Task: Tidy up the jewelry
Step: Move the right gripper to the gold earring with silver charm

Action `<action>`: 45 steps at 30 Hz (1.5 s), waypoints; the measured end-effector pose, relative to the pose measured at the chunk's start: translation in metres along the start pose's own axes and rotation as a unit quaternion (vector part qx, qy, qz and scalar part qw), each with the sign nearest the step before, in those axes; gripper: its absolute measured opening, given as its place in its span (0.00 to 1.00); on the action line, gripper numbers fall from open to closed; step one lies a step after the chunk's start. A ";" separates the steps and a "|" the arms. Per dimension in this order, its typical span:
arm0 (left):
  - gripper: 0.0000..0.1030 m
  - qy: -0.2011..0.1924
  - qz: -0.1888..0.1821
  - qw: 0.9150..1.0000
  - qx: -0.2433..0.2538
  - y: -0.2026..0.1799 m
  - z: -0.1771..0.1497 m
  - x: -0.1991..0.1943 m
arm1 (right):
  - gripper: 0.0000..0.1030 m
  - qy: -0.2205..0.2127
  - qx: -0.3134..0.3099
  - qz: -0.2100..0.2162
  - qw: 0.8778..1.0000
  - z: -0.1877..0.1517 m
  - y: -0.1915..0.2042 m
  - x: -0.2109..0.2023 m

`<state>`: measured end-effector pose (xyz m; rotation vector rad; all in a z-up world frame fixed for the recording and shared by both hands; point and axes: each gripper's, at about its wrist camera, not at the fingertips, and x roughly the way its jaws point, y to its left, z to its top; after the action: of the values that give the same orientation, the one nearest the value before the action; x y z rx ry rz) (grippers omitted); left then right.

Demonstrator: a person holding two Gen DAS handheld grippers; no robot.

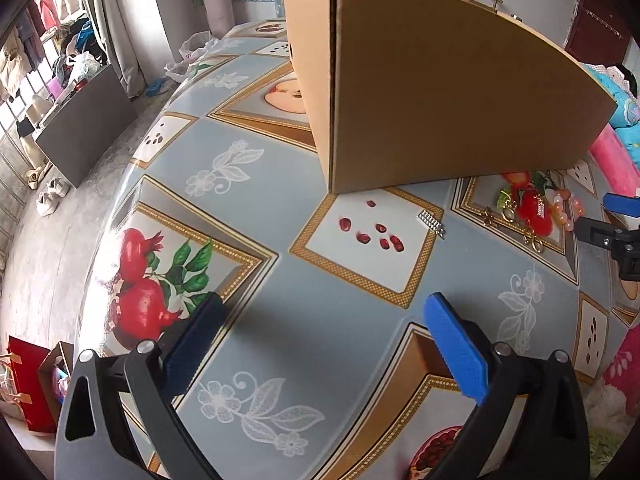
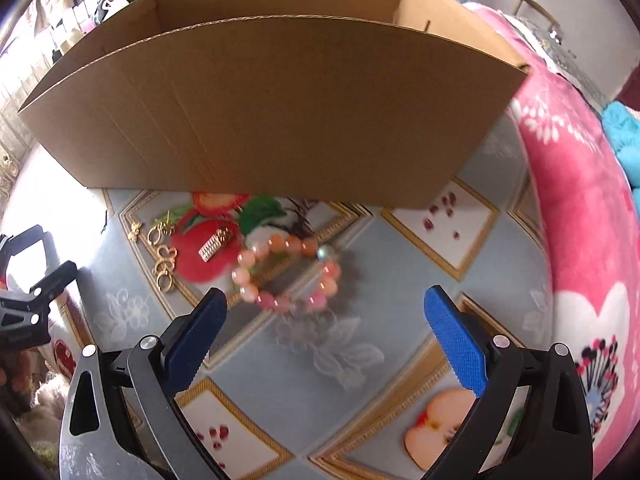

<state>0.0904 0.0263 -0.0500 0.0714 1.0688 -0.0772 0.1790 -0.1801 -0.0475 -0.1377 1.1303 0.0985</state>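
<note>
My right tongs [image 2: 326,312] are wide open and hold nothing; just ahead of them the bead bracelet [image 2: 286,274] lies flat on the table [image 2: 400,280], before the cardboard box [image 2: 280,108]. Ahead to their left, the small silver clasp [image 2: 213,247] points slanting up-right, beside gold earrings [image 2: 164,256]. My left tongs [image 1: 324,316] are open too, and another silver clasp [image 1: 431,223] lies ahead to their right, its long axis slanting down-right.
</note>
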 end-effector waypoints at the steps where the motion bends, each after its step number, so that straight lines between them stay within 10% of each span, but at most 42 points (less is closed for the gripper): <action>1: 0.96 0.000 0.000 1.000 0.000 0.000 0.001 0.000 | 0.92 -0.001 0.002 0.002 1.000 0.003 -0.002 0.004; 13: 0.96 0.001 0.000 1.000 -0.002 0.000 0.001 0.000 | 0.80 -0.042 0.120 0.028 0.991 0.000 -0.080 -0.013; 20: 0.96 0.000 0.001 1.000 -0.004 0.000 0.001 0.000 | 0.66 -0.085 0.046 0.122 0.988 0.001 -0.029 -0.034; 25: 0.96 -0.003 0.001 1.000 -0.003 -0.001 0.001 -0.001 | 0.35 -0.036 0.051 0.150 0.987 0.015 -0.008 -0.007; 45: 0.96 -0.023 -0.009 1.000 0.016 -0.007 0.004 -0.004 | 0.07 -0.057 -0.028 0.076 0.995 0.025 0.082 -0.002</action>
<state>0.0910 0.0191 -0.0446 0.0882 1.0235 -0.1119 0.1878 -0.0950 -0.0400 -0.0945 1.0228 0.2695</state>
